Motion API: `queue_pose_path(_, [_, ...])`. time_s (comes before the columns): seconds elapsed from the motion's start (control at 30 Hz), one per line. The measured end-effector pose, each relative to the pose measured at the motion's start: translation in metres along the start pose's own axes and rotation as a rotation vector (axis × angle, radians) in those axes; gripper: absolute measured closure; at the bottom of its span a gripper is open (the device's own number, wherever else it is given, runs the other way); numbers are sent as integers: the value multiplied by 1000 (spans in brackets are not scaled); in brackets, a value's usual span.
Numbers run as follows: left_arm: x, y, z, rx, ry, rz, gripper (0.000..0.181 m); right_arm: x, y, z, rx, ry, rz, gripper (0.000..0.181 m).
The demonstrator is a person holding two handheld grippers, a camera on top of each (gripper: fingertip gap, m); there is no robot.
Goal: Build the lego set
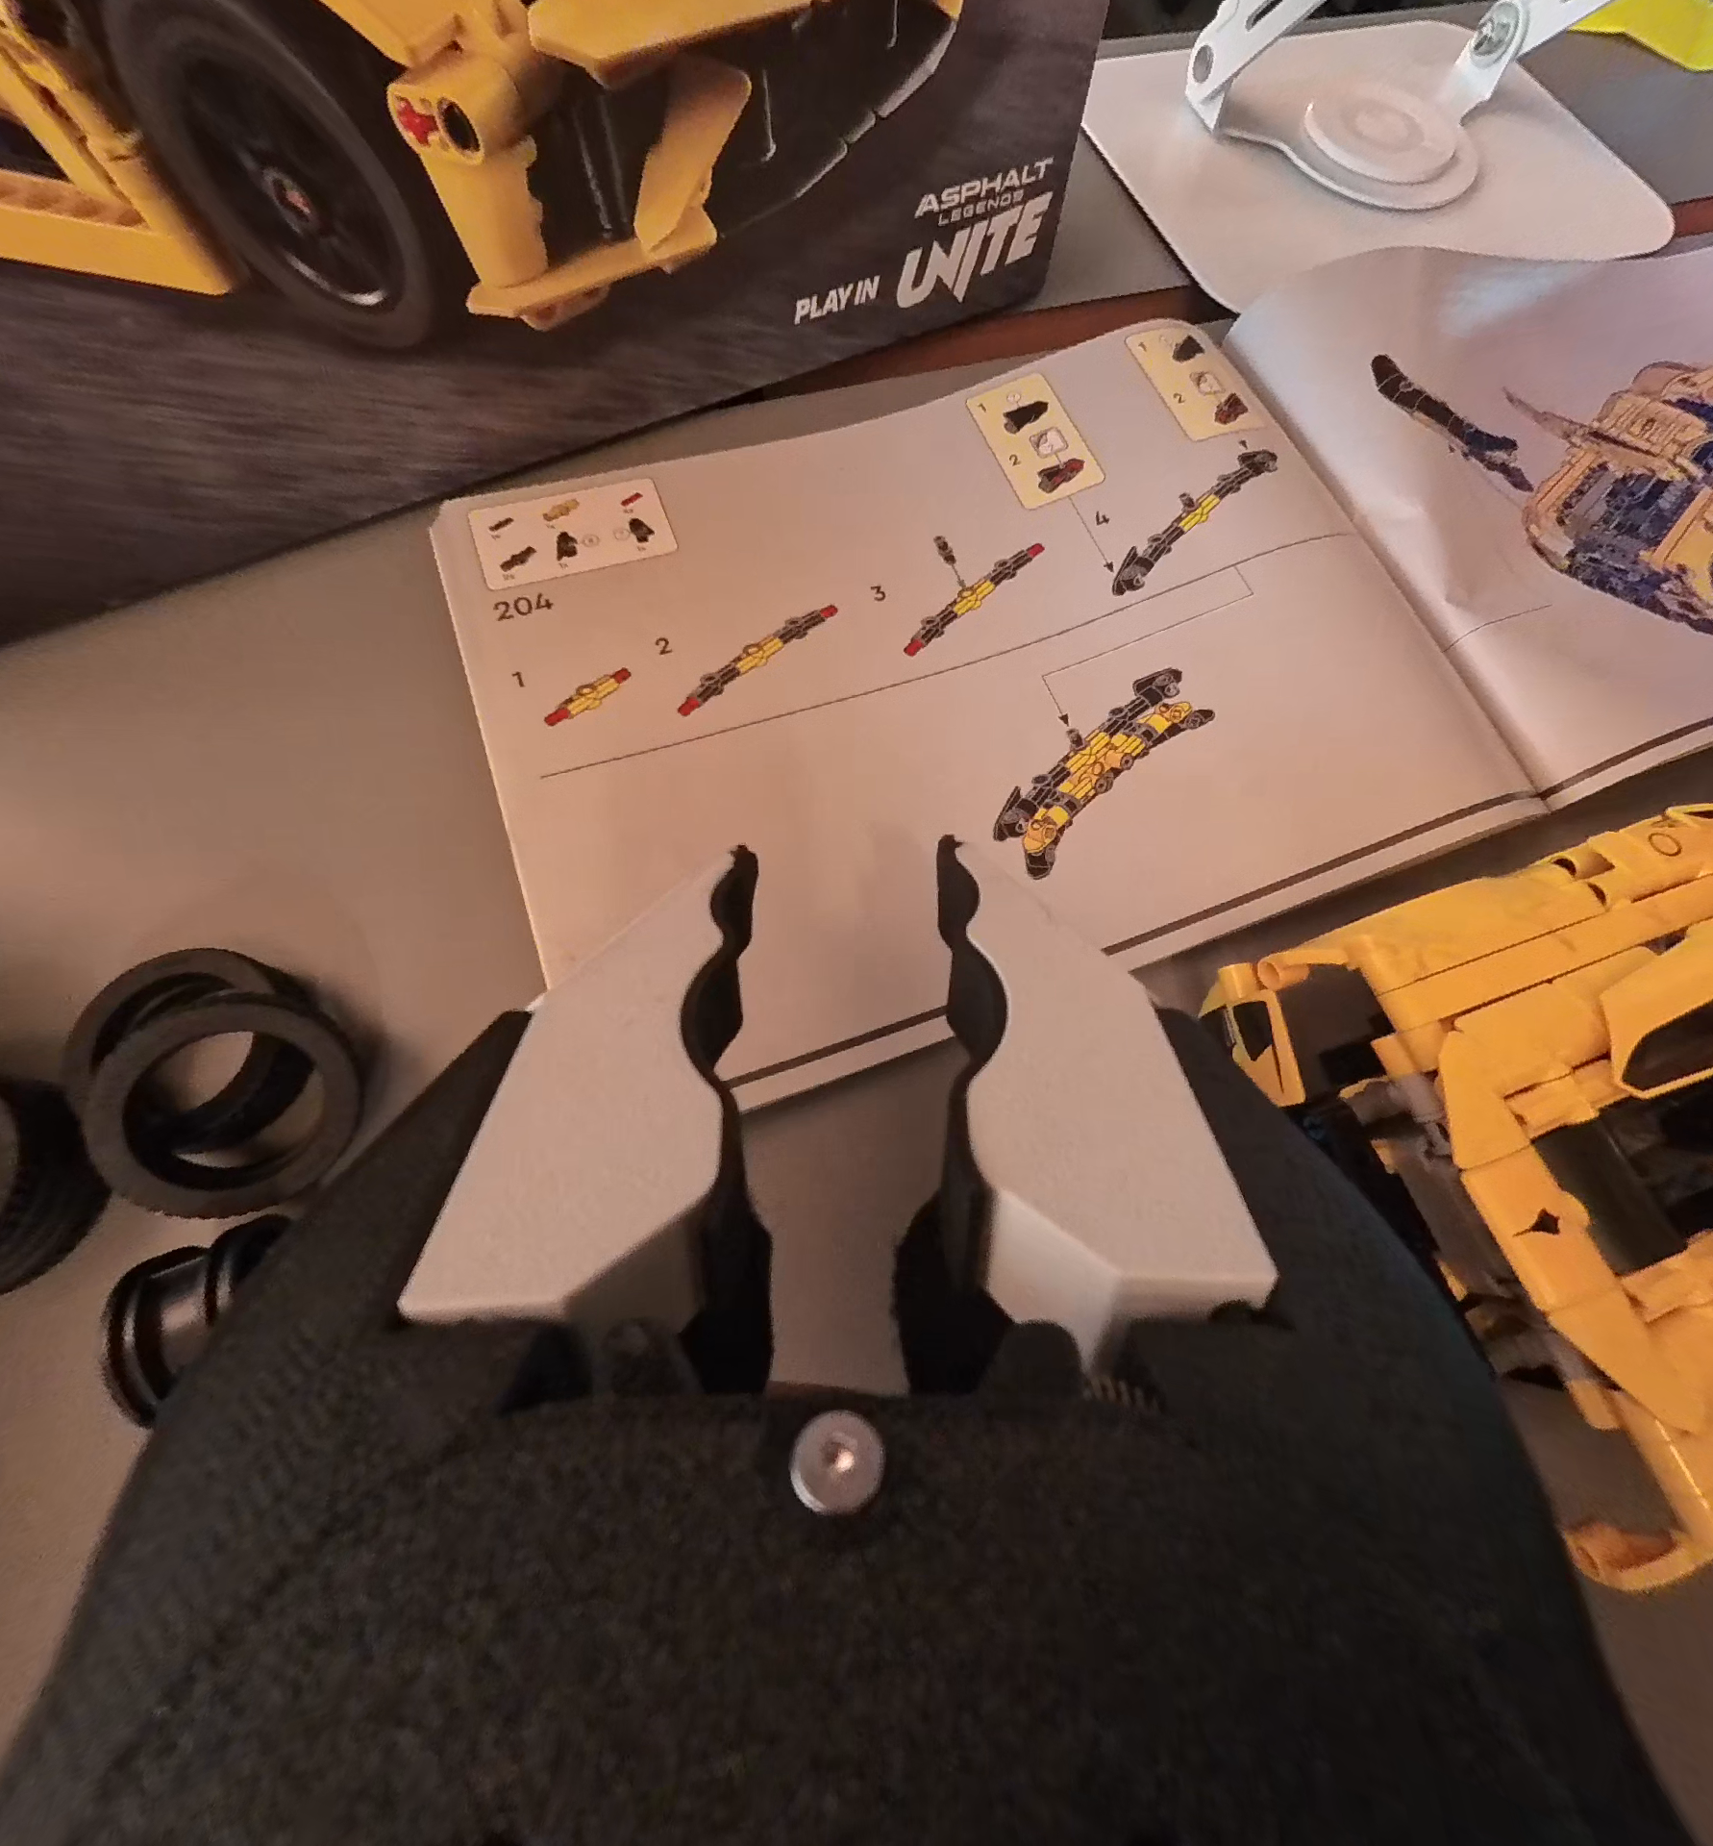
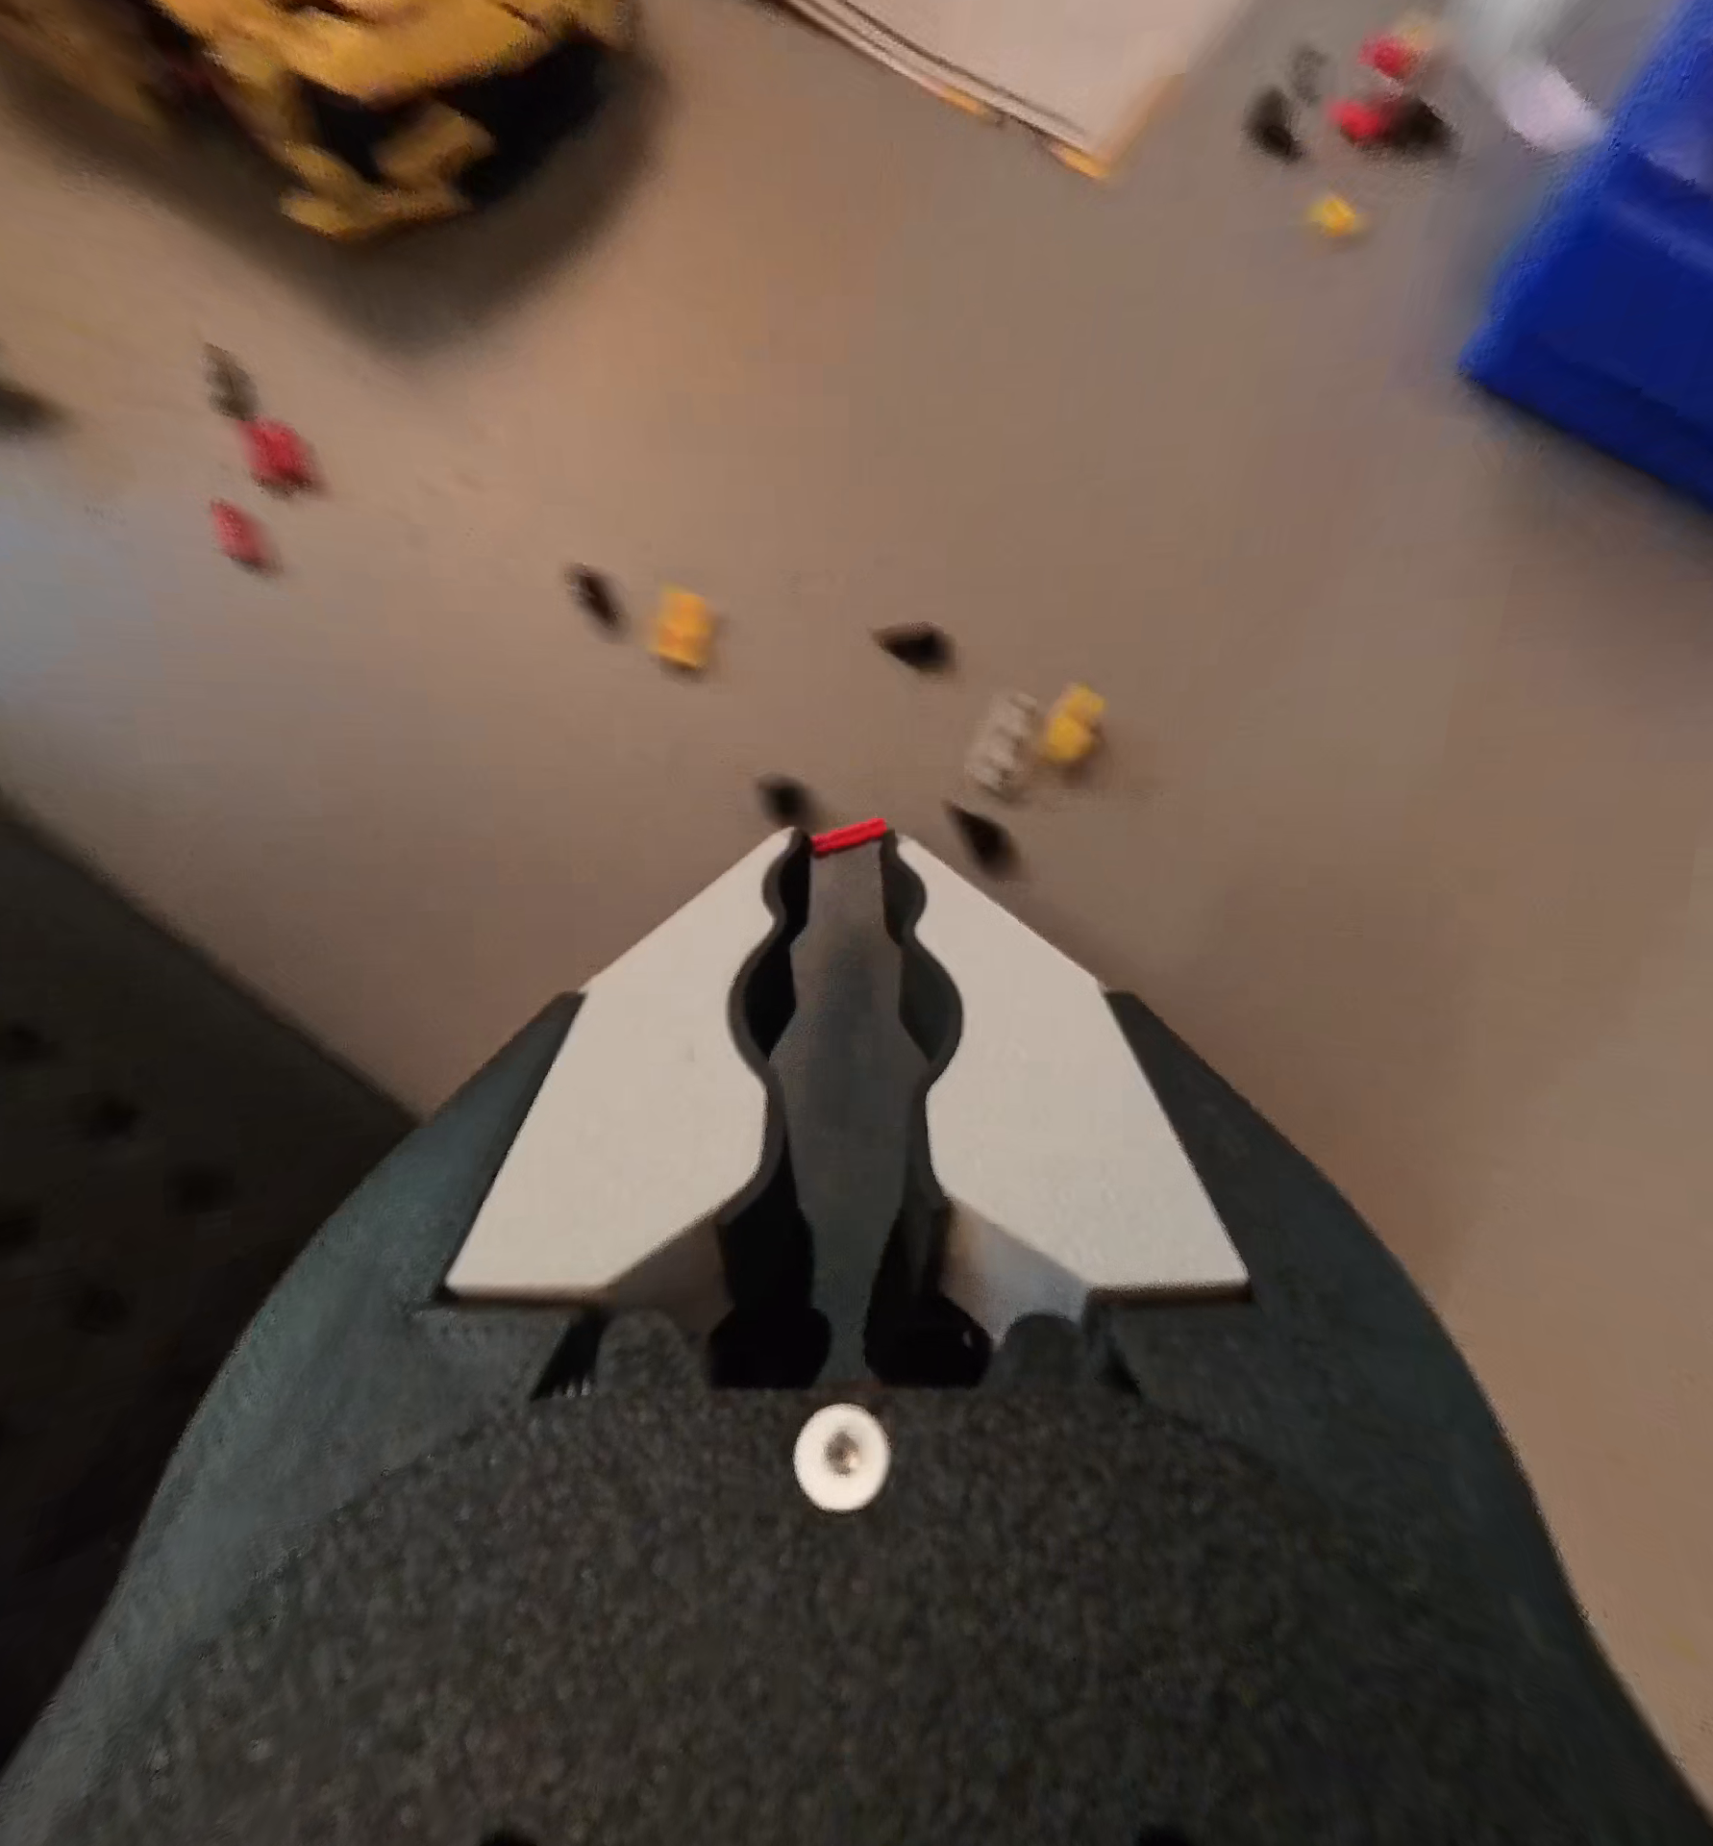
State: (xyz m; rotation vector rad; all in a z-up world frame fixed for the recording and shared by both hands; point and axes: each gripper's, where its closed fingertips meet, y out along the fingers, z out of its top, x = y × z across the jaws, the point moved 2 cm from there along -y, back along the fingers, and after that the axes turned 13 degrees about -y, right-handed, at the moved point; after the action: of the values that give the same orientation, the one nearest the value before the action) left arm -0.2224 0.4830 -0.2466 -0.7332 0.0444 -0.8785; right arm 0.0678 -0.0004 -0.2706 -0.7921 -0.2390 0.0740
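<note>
In the left wrist view my left gripper [image 1: 845, 854] is open and empty, held above the lower edge of the open instruction booklet [image 1: 912, 639]. The partly built yellow car [image 1: 1492, 1149] lies to its right. In the right wrist view, which is blurred, my right gripper [image 2: 845, 839] is shut on a small red pin [image 2: 848, 835] held crosswise at the fingertips, above the table. Small loose pieces lie beyond it: yellow pieces [image 2: 683, 624] [image 2: 1072, 724], black pieces [image 2: 912, 644] and red pieces [image 2: 273, 455]. The yellow car also shows at the top left of this view [image 2: 373, 110].
The set's box [image 1: 493, 230] stands behind the booklet. Black tyres [image 1: 218, 1079] lie at the left. A white stand [image 1: 1382, 110] sits at the back right. A blue bin [image 2: 1651, 310] is at the right, with more loose pieces [image 2: 1372, 110] near it. Spacing between my two grippers at the tips: around 55 cm.
</note>
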Motion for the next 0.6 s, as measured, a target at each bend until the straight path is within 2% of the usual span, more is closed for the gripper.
queue_pose_path(0.03, [0, 0, 0, -2, 0, 1, 144, -20, 3, 18, 31, -28, 80, 178])
queue_pose_path(0.1, [0, 1, -1, -4, 2, 2, 144, -64, 13, 52, 79, -104, 221, 178])
queue_pose_path(0.17, [1, 1, -1, -5, 6, 2, 144, -92, 29, 68, 55, -197, 251, 177])
queue_pose_path(0.23, [1, 0, -1, -4, 7, 1, 144, -109, 43, 71, 32, -247, 270, 177])
queue_pose_path(0.33, [1, -2, 1, 4, 2, -5, 144, -118, 47, 71, 23, -201, 339, 177])
queue_pose_path(0.6, [3, -5, 3, 13, 5, -10, 144, -111, 49, 62, -24, -186, 322, 168])
